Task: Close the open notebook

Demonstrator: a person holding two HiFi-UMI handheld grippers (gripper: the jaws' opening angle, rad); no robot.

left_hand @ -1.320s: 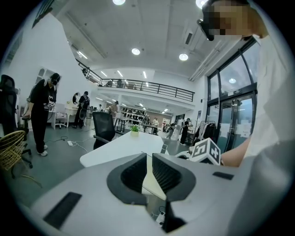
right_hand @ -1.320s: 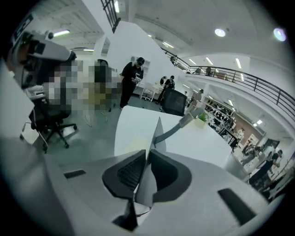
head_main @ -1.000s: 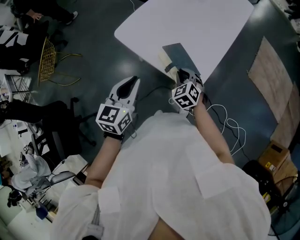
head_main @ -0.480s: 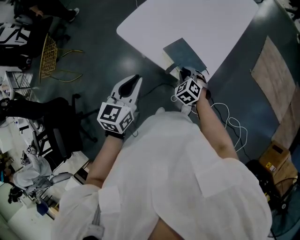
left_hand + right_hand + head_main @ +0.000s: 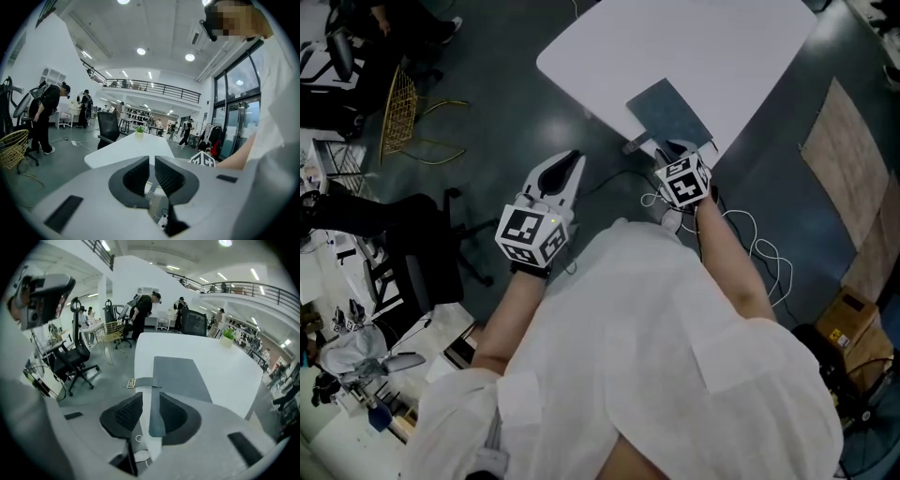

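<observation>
Notebook [image 5: 668, 111] lies shut: grey cover flat, at the near edge of the white table [image 5: 675, 37]. That's the state the task asks for, so I judge nothing is left to close.

Right gripper [image 5: 672, 150] hovers over the notebook's near corner. Its jaws stand narrowly apart, and only cover and tabletop show through the gap, so nothing is pinched. Left gripper [image 5: 566, 161] is off the table, to the left over the floor, with its jaws almost together and nothing between them.

Any pull-back of the right gripper should lift clear of the strap [image 5: 143, 382] that sticks off the notebook's edge.

Writing:
- The small tag [image 5: 132, 382] on the strap end carries a square pattern I can't read.
- The marker cubes [image 5: 530, 234] show black-and-white squares only.
- No brand is visible on the cover.
</observation>
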